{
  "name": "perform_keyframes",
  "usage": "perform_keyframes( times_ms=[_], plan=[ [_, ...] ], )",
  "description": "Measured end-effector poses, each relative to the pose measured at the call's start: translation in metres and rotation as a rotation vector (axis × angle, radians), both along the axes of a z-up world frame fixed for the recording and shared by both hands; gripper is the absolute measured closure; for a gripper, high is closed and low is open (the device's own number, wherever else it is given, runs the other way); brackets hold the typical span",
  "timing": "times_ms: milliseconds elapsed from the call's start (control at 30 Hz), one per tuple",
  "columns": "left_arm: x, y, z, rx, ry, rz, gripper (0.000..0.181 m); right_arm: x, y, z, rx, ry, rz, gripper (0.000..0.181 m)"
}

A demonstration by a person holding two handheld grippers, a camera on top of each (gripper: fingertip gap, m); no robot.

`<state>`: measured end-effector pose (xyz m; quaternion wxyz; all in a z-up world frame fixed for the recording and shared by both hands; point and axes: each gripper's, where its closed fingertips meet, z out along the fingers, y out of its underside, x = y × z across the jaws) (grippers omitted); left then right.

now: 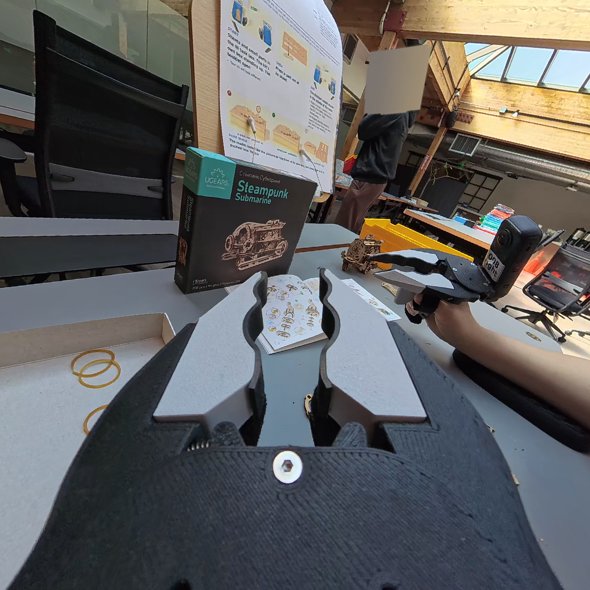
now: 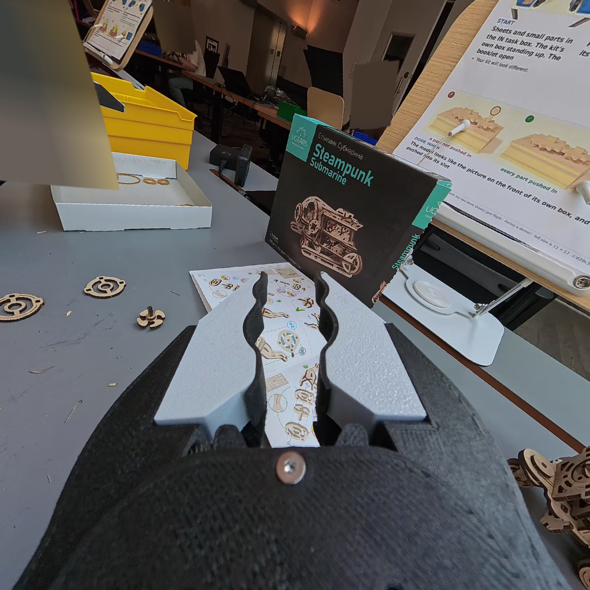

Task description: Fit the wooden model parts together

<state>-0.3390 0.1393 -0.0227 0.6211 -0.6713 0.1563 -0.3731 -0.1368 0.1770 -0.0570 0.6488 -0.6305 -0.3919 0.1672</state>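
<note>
Both grippers, left gripper [image 1: 293, 281] and right gripper [image 2: 290, 281], hang parted and empty over the booklet [image 2: 287, 319]. Thin wooden rings [image 2: 104, 286] lie mid-tabletop; light and snappable, best pinched by their rims.

Part-built model [image 1: 362, 253]: pale laser-cut plywood, gears and wheels showing, upright on grey table [image 2: 127, 255] just before yellow bin [image 1: 399, 238].

Two flat rings [image 2: 104, 286], [image 2: 19, 306]: round, cut-out centres, small lugs on rim, lying flat, near each other, apart.

Small propeller piece [image 2: 150, 317]: lobed disc, short peg standing up from centre, alone near rings.

Thin rings [image 2: 142, 180] in white tray [image 2: 134, 217].
</note>
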Motion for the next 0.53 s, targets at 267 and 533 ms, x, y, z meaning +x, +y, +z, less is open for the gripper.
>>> perform_keyframes(
  times_ms=[267, 533],
  plan=[
    [0.0024, -0.0018, 0.0003, 0.020, 0.021, -0.005, 0.146, -0.0003, -0.0014, 0.0036, 0.035, -0.005, -0.001, 0.152],
    [0.0016, -0.0021, 0.0017, 0.025, 0.017, -0.002, 0.147, -0.0049, -0.0053, 0.0063, 0.088, -0.029, 0.012, 0.139]
  ],
)
